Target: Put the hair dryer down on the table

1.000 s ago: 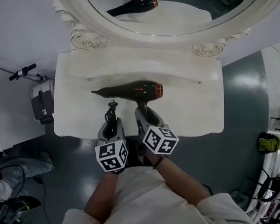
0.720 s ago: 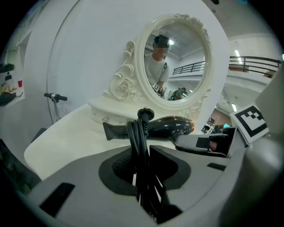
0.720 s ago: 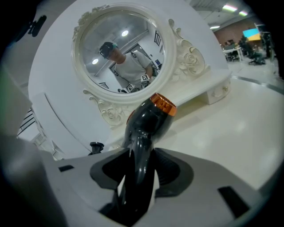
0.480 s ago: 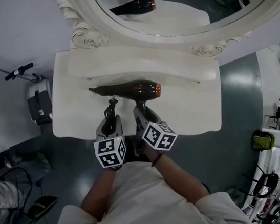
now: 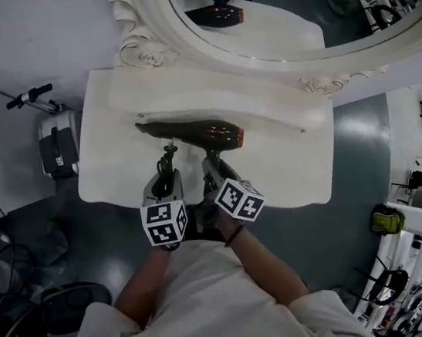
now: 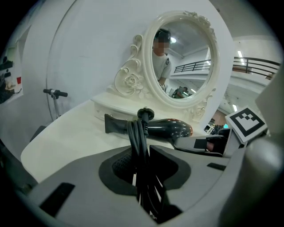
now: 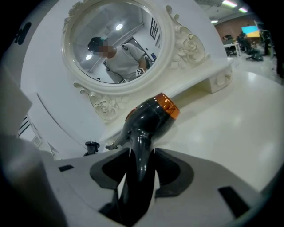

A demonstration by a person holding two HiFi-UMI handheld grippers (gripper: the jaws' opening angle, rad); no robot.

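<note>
A black hair dryer (image 5: 198,132) with an orange rear ring lies crosswise over the white vanity table (image 5: 289,168), nozzle to the left. Whether it touches the tabletop I cannot tell. My right gripper (image 5: 215,169) is shut on its handle (image 7: 141,155), which runs down between the pads. My left gripper (image 5: 167,179) is shut on the bundled black cord (image 6: 140,146), whose plug end sticks up above the jaws. In the left gripper view the hair dryer (image 6: 166,127) shows just beyond the cord, with the right gripper (image 6: 208,144) beside it.
An ornate oval mirror (image 5: 274,7) stands on a raised shelf (image 5: 209,98) at the back of the table, close behind the dryer. A grey case (image 5: 59,150) and a handlebar (image 5: 29,96) are on the floor at the left. Bare tabletop lies to the dryer's right.
The head view has swung a little, so the table sits more tilted in the picture. Both grippers keep the same hold and the dryer stays in about the same spot.
</note>
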